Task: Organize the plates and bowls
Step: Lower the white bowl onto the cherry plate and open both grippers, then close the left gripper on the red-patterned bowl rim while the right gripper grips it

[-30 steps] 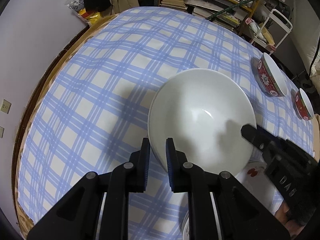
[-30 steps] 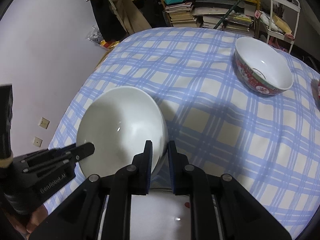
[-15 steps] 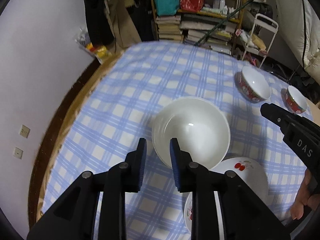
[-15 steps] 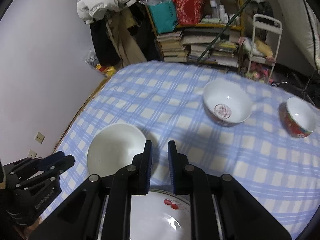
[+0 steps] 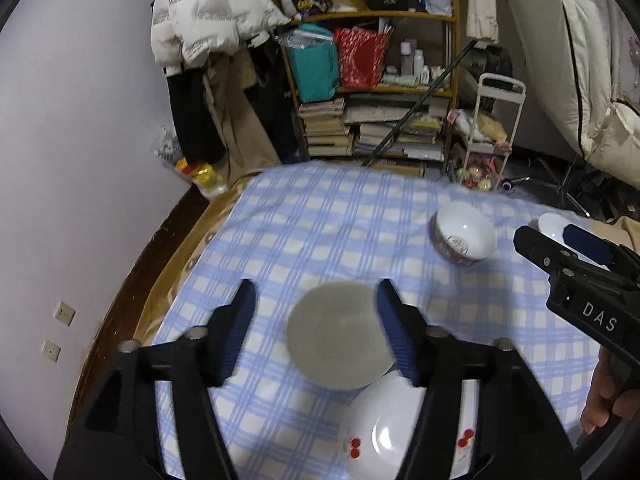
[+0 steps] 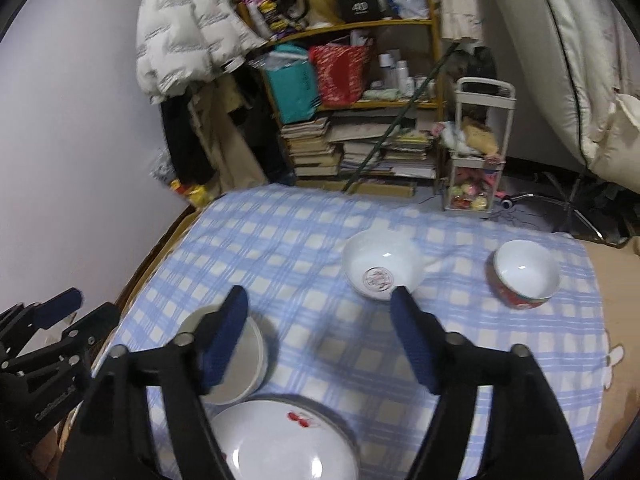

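Observation:
A plain white bowl stands on the blue checked tablecloth; it also shows in the right wrist view. My left gripper is open and empty, high above it. My right gripper is open and empty, raised over the table. A white plate with red cherries lies near the front, also in the right wrist view. A large red-patterned bowl and a smaller one stand farther back on the right.
The table's wooden rim runs along the left beside the wall. Behind the table stand a cluttered bookshelf and a small white trolley. The other gripper shows at the right edge.
Both grippers have let go of the white bowl, opened wide and risen well above the table. The bowl now rests on the cloth next to the cherry plate.

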Motion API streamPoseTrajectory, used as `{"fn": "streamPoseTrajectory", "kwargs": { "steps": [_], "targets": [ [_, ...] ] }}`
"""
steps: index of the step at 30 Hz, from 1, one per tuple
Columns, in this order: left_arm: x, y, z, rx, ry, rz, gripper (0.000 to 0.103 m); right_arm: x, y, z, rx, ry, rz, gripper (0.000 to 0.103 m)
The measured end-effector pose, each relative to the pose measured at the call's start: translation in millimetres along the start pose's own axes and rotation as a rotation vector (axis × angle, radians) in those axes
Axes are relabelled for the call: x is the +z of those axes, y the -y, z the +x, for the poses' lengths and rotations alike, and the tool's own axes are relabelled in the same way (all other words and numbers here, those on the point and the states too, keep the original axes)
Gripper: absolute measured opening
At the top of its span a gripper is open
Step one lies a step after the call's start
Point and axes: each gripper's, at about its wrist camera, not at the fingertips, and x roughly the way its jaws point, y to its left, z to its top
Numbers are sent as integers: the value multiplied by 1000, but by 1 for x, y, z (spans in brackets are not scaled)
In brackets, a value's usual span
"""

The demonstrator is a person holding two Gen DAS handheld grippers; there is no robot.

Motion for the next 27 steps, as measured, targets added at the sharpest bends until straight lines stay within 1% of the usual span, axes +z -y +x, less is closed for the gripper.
{"fn": "streamPoseTrajectory", "kwargs": {
  "steps": [1, 2, 4, 7, 10, 12, 15, 18, 22, 25, 27],
  "targets": [
    [2, 4, -1, -6, 11, 2, 75, 2, 5, -1, -9, 6, 6, 91],
    [4, 7, -1, -8, 16, 6, 75, 5, 10, -2, -19, 13, 10, 97],
    [8, 15, 0, -7, 21, 22, 78, 10, 21, -5, -43, 31, 27, 99],
    [14, 26, 7, -13, 16, 34, 83, 16, 35, -5, -63, 44, 43, 99],
    [20, 35, 15, -30, 23, 30, 83, 22, 47, -6, -90, 60, 42, 99],
    [23, 40, 20, -38, 23, 20, 84, 28, 56, -11, -100, 96, 47, 99],
    [31, 50, 30, -43, 18, 27, 84, 37, 68, -15, -97, 121, 76, 99],
    [43, 61, 41, -32, 10, 54, 84, 46, 78, -12, -88, 136, 92, 99],
    [60, 69, 54, -34, 12, 47, 84, 56, 87, 3, -96, 121, 65, 99],
    [69, 75, 69, -39, -3, 44, 83, 60, 92, 18, -113, 104, 30, 99],
    [74, 81, 81, -35, -15, 45, 83, 59, 98, 28, -106, 95, 9, 99]
  ]
}}
